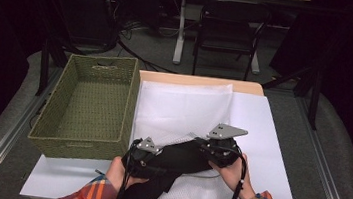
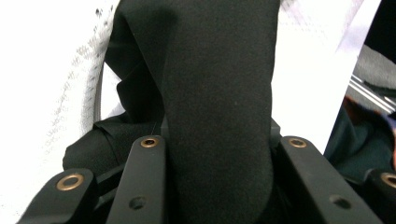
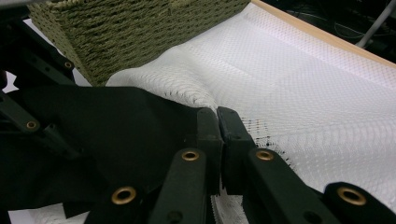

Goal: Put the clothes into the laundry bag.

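Observation:
A black cloth (image 1: 178, 157) lies bunched between my two grippers at the table's near edge, on top of a white mesh sheet (image 1: 184, 105). My left gripper (image 1: 161, 153) is shut on the black cloth (image 2: 219, 70), and a thick roll of it fills the gap between the jaws (image 2: 219, 140). My right gripper (image 1: 200, 143) is shut, its jaw tips (image 3: 218, 116) pressed together on a raised edge of the white mesh (image 3: 303, 93). The black cloth (image 3: 116, 126) lies right against its left jaw.
An empty green woven basket (image 1: 78, 145) stands at the table's left; its corner (image 3: 130, 32) is close to the grippers. A white sheet (image 1: 268, 155) covers the tabletop. Beyond the far edge are a dark chair (image 1: 227, 30) and cables on the floor.

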